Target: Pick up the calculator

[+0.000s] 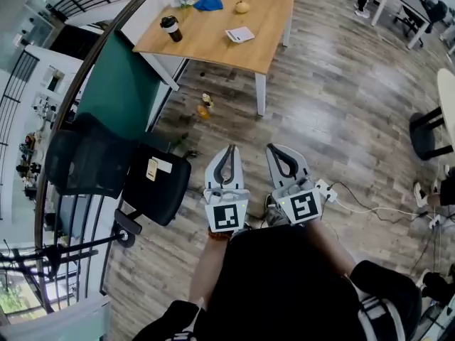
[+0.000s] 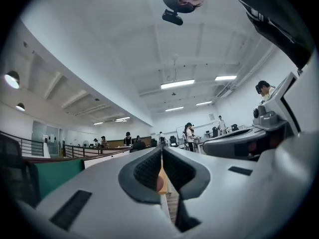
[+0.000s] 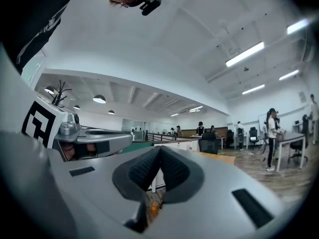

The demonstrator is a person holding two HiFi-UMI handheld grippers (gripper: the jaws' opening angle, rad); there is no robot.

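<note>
the left hand-held gripper [image 1: 229,150] and right hand-held gripper [image 1: 274,148] are closed and hold nothing, so they might just shove the far calculator [image 1: 240,35] off the table [image 1: 206,40]

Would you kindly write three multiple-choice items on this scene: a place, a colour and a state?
1. Where does the calculator lie? A in a box; B on the wooden table; C on a shelf.
2. What colour is the cloth on that table? A blue; B red; C white.
3. How are the jaws of the right claw? A wide apart; B shut on the calculator; C shut, empty.
Answers: 1 B, it lies on the tabletop; 2 A, plainly blue; 3 C, its jaws meet, nothing between.
</note>
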